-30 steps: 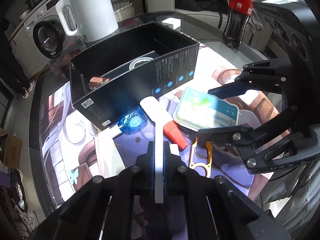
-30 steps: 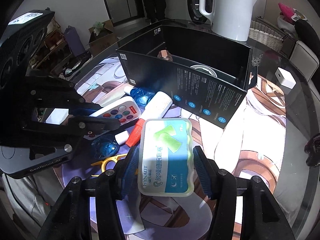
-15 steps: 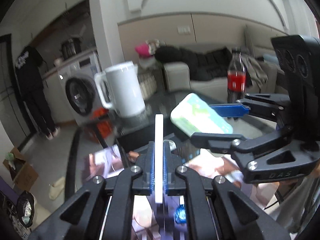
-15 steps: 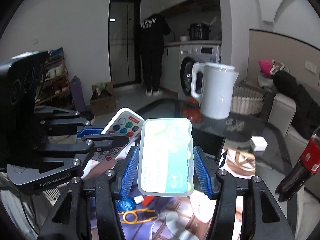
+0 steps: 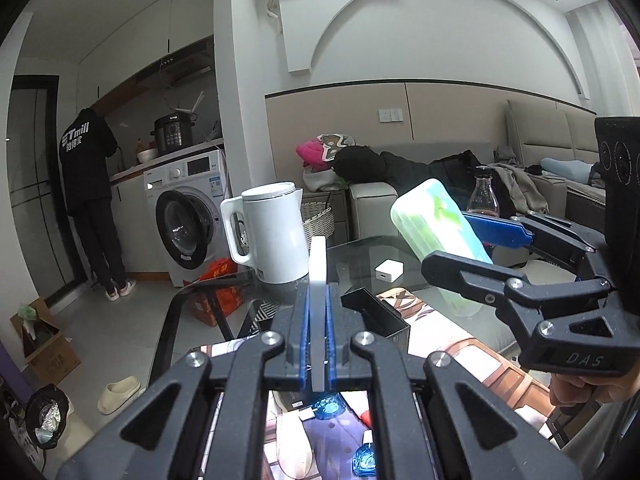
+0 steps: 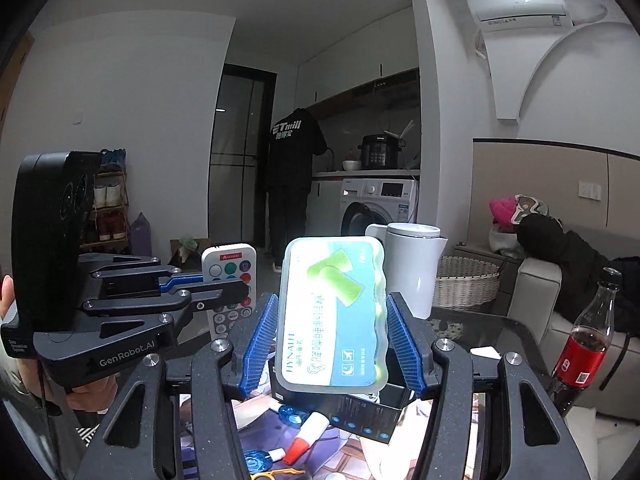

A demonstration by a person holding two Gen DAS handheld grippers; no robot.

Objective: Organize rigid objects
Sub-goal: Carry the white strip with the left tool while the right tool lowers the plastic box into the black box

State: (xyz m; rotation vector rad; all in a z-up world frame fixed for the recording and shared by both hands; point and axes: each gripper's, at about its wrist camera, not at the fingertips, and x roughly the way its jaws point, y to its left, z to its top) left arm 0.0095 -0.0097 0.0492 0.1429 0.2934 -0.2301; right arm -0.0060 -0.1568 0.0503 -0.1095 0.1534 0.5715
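My left gripper [image 5: 317,304] is shut on a white remote control [image 5: 318,276], held edge-on high above the table; its button face shows in the right wrist view [image 6: 231,280]. My right gripper [image 6: 332,320] is shut on a clear green-and-blue earplug case [image 6: 334,312], also lifted; it also shows in the left wrist view [image 5: 440,232]. The black open box [image 6: 364,408] sits on the table below, with its corner in the left wrist view [image 5: 376,316].
A white kettle [image 5: 270,236] and a cola bottle [image 6: 588,336] stand on the glass table. Below lie a white tube with a red cap [image 6: 308,434], blue items [image 5: 362,460] and a yellow tool [image 6: 276,474]. A person [image 5: 94,200] stands by the washing machine [image 5: 188,216].
Both grippers have lifted off the table with the remote and the case and tilted up, so the views now face the room instead of the tabletop.
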